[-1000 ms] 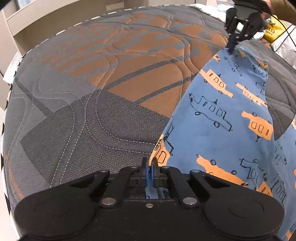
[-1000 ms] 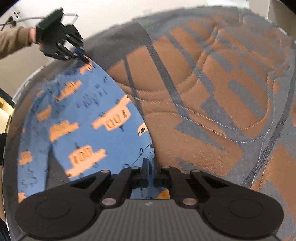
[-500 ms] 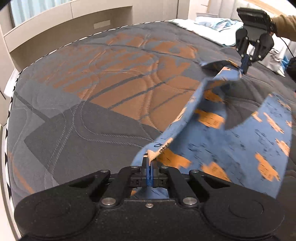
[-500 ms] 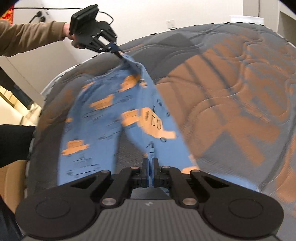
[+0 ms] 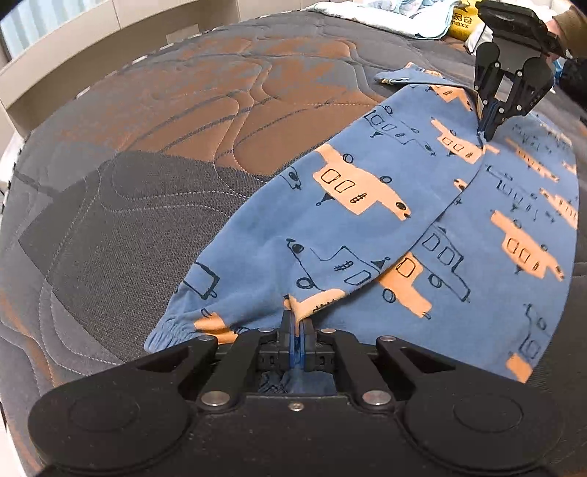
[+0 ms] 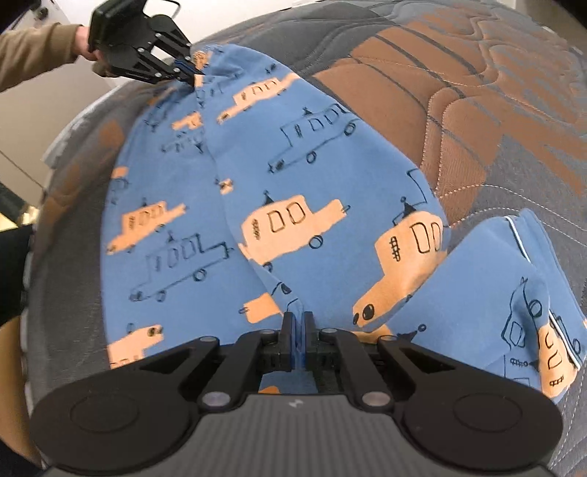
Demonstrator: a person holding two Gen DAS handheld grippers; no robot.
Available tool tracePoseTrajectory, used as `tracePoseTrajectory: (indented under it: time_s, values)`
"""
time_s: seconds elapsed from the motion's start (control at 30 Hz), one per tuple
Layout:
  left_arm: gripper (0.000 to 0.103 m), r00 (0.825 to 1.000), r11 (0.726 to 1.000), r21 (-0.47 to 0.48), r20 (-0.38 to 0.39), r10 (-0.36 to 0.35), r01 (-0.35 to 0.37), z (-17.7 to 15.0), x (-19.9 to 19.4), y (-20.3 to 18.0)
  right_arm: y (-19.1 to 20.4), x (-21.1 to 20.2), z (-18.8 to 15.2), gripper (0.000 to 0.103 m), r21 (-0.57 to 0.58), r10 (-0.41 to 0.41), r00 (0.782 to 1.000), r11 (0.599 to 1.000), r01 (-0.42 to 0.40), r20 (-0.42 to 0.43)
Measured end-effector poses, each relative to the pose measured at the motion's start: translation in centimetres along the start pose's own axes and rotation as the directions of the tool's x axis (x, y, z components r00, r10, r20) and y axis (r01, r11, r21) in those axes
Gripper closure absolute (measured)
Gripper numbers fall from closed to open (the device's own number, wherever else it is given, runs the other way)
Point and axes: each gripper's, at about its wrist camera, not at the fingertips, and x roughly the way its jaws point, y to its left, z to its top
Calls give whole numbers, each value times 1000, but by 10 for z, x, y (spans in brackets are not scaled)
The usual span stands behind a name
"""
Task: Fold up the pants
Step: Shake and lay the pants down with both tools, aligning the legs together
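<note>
Blue pants (image 5: pixel 367 220) printed with orange and outlined cars lie on a quilted grey and orange mattress (image 5: pixel 183 146). One leg is laid over the other, with its edge running across the cloth. My left gripper (image 5: pixel 297 323) is shut on the pants' edge near a gathered cuff (image 5: pixel 172 330). My right gripper (image 6: pixel 298 323) is shut on the cloth at the other end; the left wrist view shows the right gripper (image 5: pixel 489 124) at the top right. The right wrist view shows the pants (image 6: pixel 293 183) spread ahead, with the left gripper (image 6: pixel 183 69) at the top left.
A second piece of the same blue printed cloth (image 6: pixel 513 293) lies at the right in the right wrist view. Light bedding (image 5: pixel 385 14) and a yellow package (image 5: pixel 462 22) sit at the mattress's far end. A tan sleeve (image 6: pixel 33 51) holds the left gripper.
Both grippers have carried the held leg across and down. The cloth, lifted and in the air half a second ago, now lies over the other leg on the mattress.
</note>
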Motion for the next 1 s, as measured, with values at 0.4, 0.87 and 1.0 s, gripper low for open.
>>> tracePoseTrajectory:
  time_s: [0.4, 0.87, 1.0]
  values:
    - [102, 983, 989, 16, 110, 145, -148, -20, -3, -26, 21, -8, -17, 100, -14, -124, 984, 992, 127, 130]
    - [103, 956, 971, -20, 176, 236, -236, -25, -42, -49, 62, -47, -15, 100, 4, -179, 961, 983, 183, 210]
    - [96, 945, 953, 47, 155, 288, -298, -20, -32, -54, 65, -43, -11, 100, -5, -188, 963, 981, 193, 194]
